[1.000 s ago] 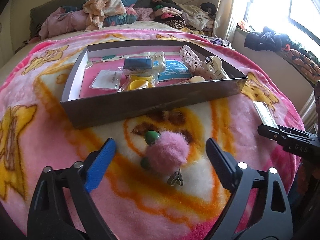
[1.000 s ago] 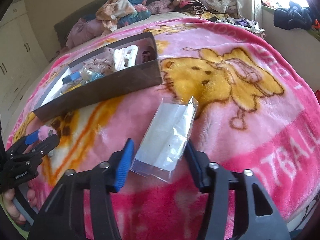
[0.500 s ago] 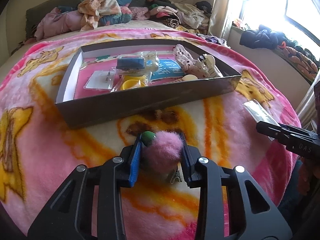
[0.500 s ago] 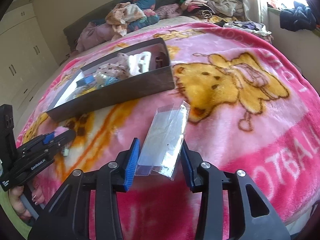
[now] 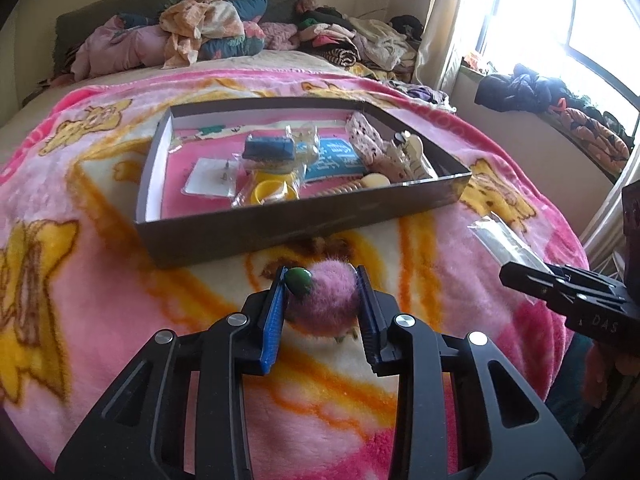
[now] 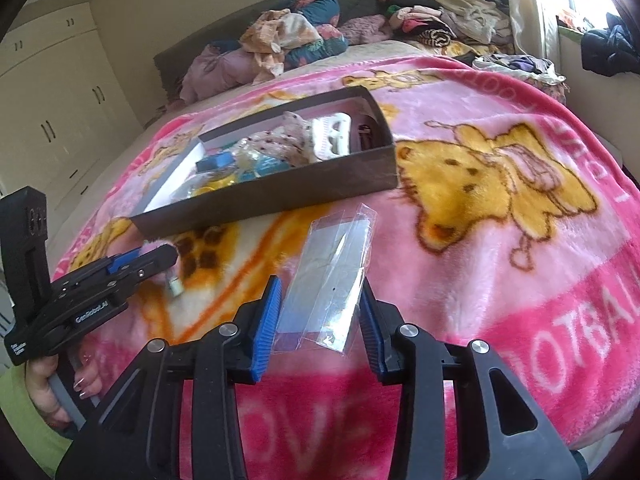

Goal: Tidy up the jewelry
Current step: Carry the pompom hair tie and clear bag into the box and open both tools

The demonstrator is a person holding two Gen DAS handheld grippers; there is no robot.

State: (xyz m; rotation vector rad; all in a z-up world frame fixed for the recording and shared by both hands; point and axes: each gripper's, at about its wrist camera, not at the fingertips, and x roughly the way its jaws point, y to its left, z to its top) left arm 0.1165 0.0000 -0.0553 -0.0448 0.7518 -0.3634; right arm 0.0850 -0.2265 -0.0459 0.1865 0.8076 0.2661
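the left gripper (image 5: 323, 307) is clamped on the pink pompom clip (image 5: 326, 298), the right gripper (image 6: 320, 322) on the clear packet (image 6: 330, 280), both just off the blanket (image 6: 480, 240) before the box's (image 5: 280, 228) near wall, likely bound inside. the packet's contents are unclear; the clip's metal clasp is mostly hidden.

Looking forward and down from each wrist, low and close over the pink blanket (image 5: 100, 280), both sharing the dark box (image 6: 280, 196) ahead

A bed (image 5: 60, 128) wears a pink cartoon blanket (image 5: 100, 280). A dark box (image 5: 280, 228) lies on it at center. Clothes (image 5: 200, 32) are heaped at twelve o'clock (against the headboard).
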